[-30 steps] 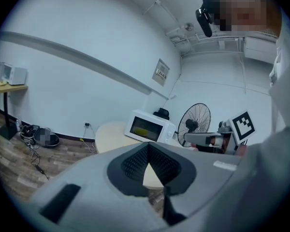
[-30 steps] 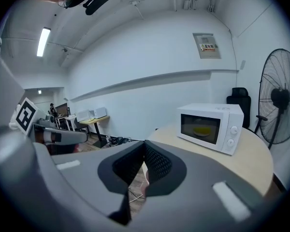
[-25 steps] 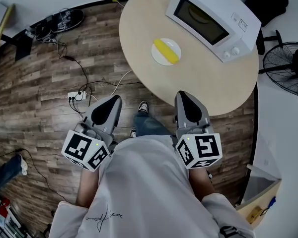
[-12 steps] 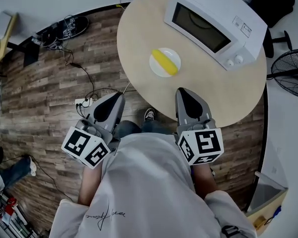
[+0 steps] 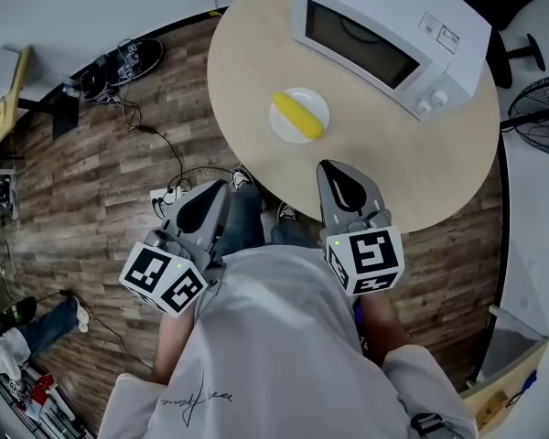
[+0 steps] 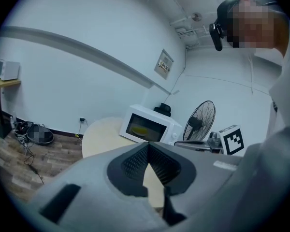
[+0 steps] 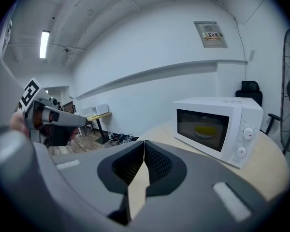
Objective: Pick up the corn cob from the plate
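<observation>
A yellow corn cob (image 5: 298, 115) lies on a small white plate (image 5: 314, 102) near the middle of a round beige table (image 5: 256, 62). My right gripper (image 5: 328, 165) is shut and empty, its tips over the table's near edge, a short way below the plate. My left gripper (image 5: 223, 185) is also shut and empty, over the wooden floor just left of the table's edge. In both gripper views the jaws meet at a closed point, the left gripper (image 6: 147, 144) and the right gripper (image 7: 144, 143), and neither view shows the cob on its plate.
A white microwave (image 5: 389, 35) stands at the table's far right, with a yellow shape in its door glass (image 7: 205, 129). A black fan (image 5: 540, 108) stands right of the table. Cables and a power strip (image 5: 165, 195) lie on the floor to the left.
Both grippers have come nearer the table. The right gripper's tips now sit closer to the plate. Both stay shut.
</observation>
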A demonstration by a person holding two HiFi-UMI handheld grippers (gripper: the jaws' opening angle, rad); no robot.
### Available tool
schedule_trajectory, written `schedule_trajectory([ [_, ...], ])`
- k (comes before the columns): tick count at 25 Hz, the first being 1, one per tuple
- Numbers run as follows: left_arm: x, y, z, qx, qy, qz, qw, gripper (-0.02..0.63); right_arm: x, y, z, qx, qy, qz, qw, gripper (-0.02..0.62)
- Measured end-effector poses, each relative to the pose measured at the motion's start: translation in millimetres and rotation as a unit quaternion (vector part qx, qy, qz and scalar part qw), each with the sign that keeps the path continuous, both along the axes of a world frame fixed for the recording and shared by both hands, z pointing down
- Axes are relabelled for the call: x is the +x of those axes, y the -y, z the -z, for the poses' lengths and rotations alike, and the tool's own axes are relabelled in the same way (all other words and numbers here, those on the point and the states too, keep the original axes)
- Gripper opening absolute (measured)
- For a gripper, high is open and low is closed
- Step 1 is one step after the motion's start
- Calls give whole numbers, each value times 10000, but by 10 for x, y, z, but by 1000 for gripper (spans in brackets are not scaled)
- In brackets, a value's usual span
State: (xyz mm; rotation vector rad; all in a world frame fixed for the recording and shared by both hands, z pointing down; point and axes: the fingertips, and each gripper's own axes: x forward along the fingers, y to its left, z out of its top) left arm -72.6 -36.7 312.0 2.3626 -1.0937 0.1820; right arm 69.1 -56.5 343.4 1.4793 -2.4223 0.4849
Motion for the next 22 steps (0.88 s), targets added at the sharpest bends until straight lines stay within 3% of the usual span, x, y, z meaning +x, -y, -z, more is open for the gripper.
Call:
schedule_trajectory([
  [22,-55,338,-134,-127,1,-190,9997,-8,-74,663,-445,-423,-346,155,9984,63],
])
